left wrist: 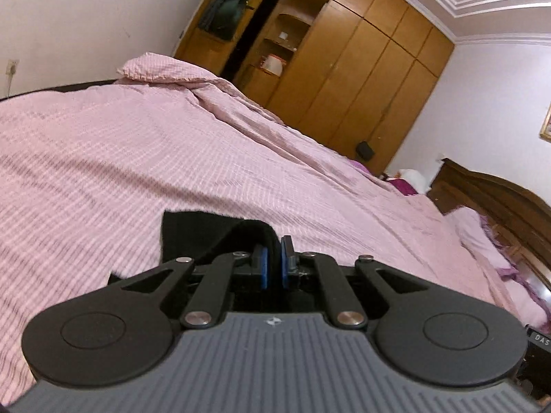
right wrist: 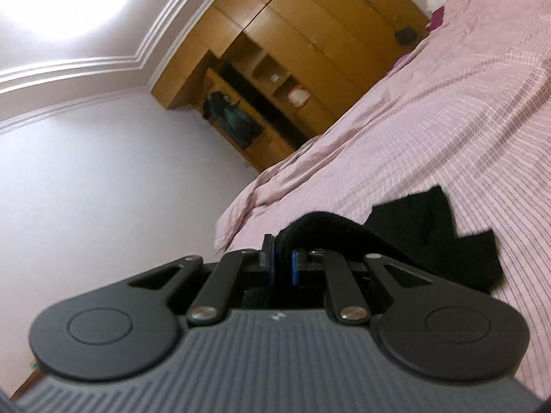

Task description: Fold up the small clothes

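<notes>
Crosswise, black garment point(left wrist: 193, 237) between grippers

The bed point(left wrist: 172, 144) is viewed low and close from the left wrist, facing across it toward the far wardrobe point(left wrist: 361, 69). The right wrist view is rolled steeply, showing ceiling point(right wrist: 69, 51). Bed point(right wrist: 447, 120) and wardrobe point(right wrist: 327, 27) are shared.

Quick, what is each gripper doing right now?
Left gripper: closed on the black garment.
Right gripper: closed on the same black garment.
</notes>
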Demonstrator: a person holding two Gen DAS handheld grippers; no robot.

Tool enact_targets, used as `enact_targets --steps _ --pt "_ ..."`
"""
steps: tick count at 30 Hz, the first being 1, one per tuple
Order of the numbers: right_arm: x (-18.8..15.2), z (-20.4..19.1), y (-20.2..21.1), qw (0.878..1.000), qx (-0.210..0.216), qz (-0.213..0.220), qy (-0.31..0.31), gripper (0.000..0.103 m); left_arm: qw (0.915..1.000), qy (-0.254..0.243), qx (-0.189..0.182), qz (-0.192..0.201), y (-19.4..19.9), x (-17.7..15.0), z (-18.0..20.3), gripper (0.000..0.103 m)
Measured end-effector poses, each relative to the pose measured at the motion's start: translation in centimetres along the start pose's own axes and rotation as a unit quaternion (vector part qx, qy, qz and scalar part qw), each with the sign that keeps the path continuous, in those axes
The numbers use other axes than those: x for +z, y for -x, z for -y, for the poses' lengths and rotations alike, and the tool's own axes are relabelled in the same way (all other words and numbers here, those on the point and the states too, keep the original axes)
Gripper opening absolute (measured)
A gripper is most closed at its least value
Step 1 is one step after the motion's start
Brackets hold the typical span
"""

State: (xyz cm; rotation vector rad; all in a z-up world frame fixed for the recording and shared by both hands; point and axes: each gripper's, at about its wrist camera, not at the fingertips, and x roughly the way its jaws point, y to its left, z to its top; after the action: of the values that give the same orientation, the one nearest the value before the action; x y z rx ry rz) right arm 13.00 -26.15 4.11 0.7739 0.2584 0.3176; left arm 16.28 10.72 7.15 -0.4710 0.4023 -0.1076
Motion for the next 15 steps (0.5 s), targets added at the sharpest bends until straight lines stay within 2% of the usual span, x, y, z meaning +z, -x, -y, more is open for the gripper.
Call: enact_targets --steps 6,9,11,15 --pt "1.4 0.8 -5.8 0.998 -0.045 0.024 0.021 0.012 0.9989 -0.013 0.046 -0.002 -6.4 1.7 0.7 0.008" --pt "1.4 2.6 -8.8 0.997 -0.078 0.019 0.021 0.012 0.9969 -0.012 0.075 -0.021 -10.4 1.2 -0.2 0.008" --pt "1.1 4.5 -11.2 0.994 -0.109 -0.004 0.013 0.014 0.9935 -0.006 0.100 -0.054 -13.7 0.6 -1.3 0.008" --pt "-0.3 9.1 -16.0 0.976 -0.206 -0.065 0.023 0.012 0.9844 0.015 0.144 -0.100 -18.0 -1.3 -4.2 0.009"
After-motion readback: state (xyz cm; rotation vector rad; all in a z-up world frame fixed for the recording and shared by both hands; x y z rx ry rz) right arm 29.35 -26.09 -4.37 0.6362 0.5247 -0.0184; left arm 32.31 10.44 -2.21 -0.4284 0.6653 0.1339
